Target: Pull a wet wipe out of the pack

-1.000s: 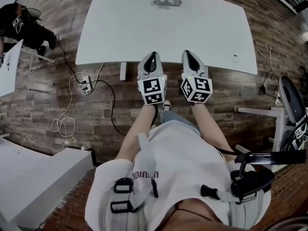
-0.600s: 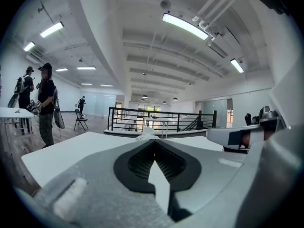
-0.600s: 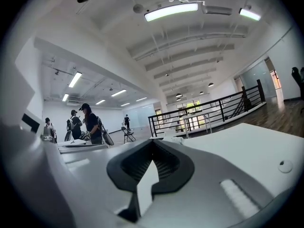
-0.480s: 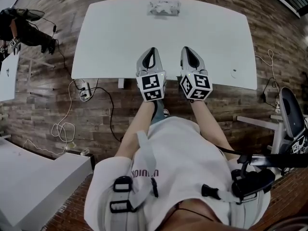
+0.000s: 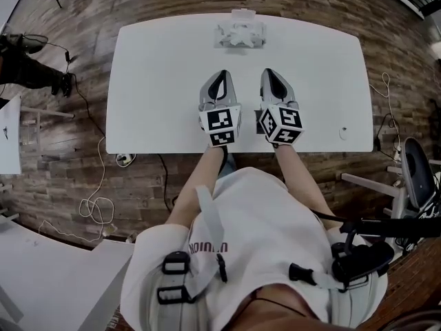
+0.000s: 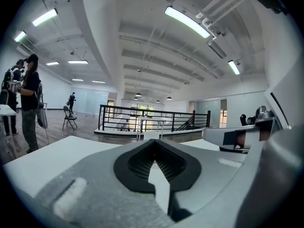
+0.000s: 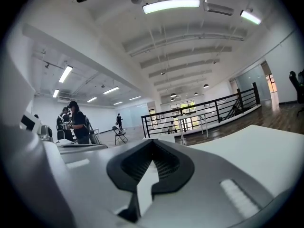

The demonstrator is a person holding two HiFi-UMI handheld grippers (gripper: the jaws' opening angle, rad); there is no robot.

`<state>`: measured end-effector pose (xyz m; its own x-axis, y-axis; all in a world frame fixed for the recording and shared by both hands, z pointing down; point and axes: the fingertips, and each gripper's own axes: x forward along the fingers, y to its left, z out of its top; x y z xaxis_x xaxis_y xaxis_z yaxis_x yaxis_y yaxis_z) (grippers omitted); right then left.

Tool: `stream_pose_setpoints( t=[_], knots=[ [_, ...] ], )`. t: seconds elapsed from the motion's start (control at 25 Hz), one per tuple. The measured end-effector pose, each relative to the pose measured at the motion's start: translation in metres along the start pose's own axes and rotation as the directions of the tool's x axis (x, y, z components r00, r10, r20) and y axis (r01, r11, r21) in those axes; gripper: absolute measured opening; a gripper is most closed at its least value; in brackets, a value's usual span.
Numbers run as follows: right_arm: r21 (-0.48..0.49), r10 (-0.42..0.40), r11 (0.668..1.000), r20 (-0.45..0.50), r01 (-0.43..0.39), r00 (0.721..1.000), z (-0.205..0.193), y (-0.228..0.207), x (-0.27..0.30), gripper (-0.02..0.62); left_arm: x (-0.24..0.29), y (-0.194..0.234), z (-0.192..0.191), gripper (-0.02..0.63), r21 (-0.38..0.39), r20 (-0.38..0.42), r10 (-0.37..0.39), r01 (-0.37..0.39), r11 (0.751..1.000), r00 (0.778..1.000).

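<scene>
Wipe pack (image 5: pixel 240 34) sits at far edge of white worktop (image 5: pixel 158 81), well ahead of both grippers, roughly centred between them. Left gripper (image 5: pixel 220 78) and right gripper (image 5: pixel 273 76) side by side over near half. Both closed on nothing, pack untouched.

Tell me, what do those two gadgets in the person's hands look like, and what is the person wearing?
The left gripper and right gripper are matching light grey, teardrop-shaped shells with black ribbed pads inside. Each carries a white cube printed with black square markers. The person wears a white short-sleeved shirt with grey straps and black buckles.
</scene>
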<state>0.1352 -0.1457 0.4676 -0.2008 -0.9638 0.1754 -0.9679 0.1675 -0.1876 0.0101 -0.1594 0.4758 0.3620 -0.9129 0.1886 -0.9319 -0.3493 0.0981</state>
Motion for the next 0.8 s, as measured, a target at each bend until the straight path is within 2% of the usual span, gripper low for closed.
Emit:
stream_pose_setpoints(
  t=[0.24,0.48,0.68,0.8],
  knots=[
    [-0.01,-0.024,1.0,0.001,0.024,1.0,0.007,0.008,0.053,0.005,0.044,0.025,0.002,0.003,-0.007,-0.014,-0.049,0.049,0.999,0.999],
    [-0.006,-0.06,0.998,-0.005,0.06,0.998,0.007,-0.009,0.061,0.005,0.06,0.023,0.0,0.003,-0.006,-0.03,-0.067,0.067,0.998,0.997],
    [-0.001,-0.032,1.0,-0.028,0.032,0.999,0.007,-0.019,0.068,0.005,0.055,0.009,0.008,0.003,0.007,-0.028,-0.085,0.085,0.996,0.996],
    [-0.013,-0.009,1.0,-0.04,0.008,0.999,0.005,-0.021,0.079,0.005,0.05,0.008,-0.001,0.003,0.01,-0.05,-0.073,0.073,0.997,0.996]
  ],
)
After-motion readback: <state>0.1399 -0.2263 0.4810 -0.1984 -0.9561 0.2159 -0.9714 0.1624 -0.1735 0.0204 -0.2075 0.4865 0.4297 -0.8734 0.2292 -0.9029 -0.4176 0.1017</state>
